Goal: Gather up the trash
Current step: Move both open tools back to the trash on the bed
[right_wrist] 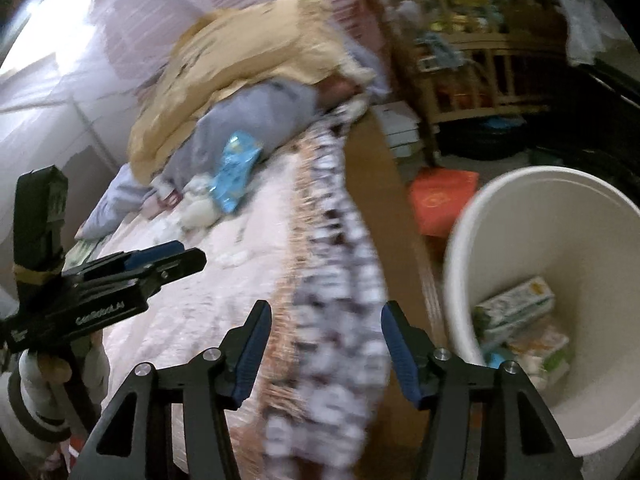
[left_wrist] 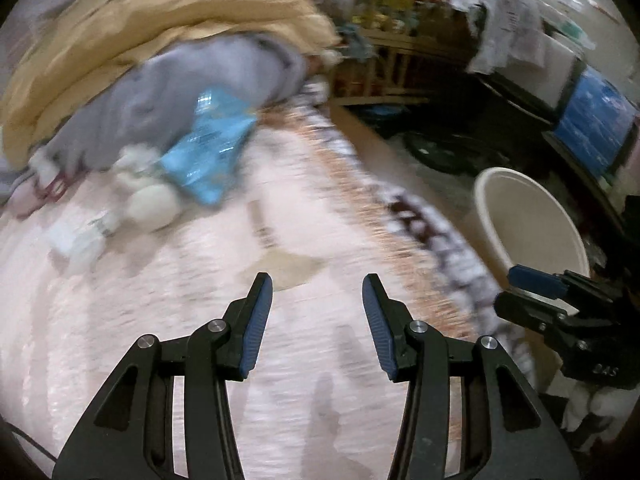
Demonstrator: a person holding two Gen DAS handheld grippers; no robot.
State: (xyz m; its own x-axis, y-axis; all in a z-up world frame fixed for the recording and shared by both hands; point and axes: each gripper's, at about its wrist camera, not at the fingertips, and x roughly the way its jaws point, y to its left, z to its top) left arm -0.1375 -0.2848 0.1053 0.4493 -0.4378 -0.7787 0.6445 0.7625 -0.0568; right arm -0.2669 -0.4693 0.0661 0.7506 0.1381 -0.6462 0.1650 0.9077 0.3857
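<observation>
A crinkled blue snack packet (left_wrist: 208, 148) (right_wrist: 236, 164) lies on the pink bed sheet against a grey-clothed shape. White crumpled wads (left_wrist: 148, 196) (right_wrist: 200, 204) sit beside it, and small white scraps (right_wrist: 236, 256) lie nearer. My left gripper (left_wrist: 318, 292) (right_wrist: 180, 256) hangs open over the sheet with nothing between its fingers. My right gripper (right_wrist: 326, 320) (left_wrist: 508, 290) is open and empty above the bed's patterned edge. A white bucket (right_wrist: 600, 240) (left_wrist: 528, 220) stands on the floor to the right, holding several cartons (right_wrist: 516, 312).
A yellow quilt (right_wrist: 240, 64) covers the grey shape at the head of the bed; blur hides what the shape is. An orange box (right_wrist: 444, 200) lies on the floor behind the bucket. A wooden shelf (right_wrist: 472, 76) with clutter stands beyond.
</observation>
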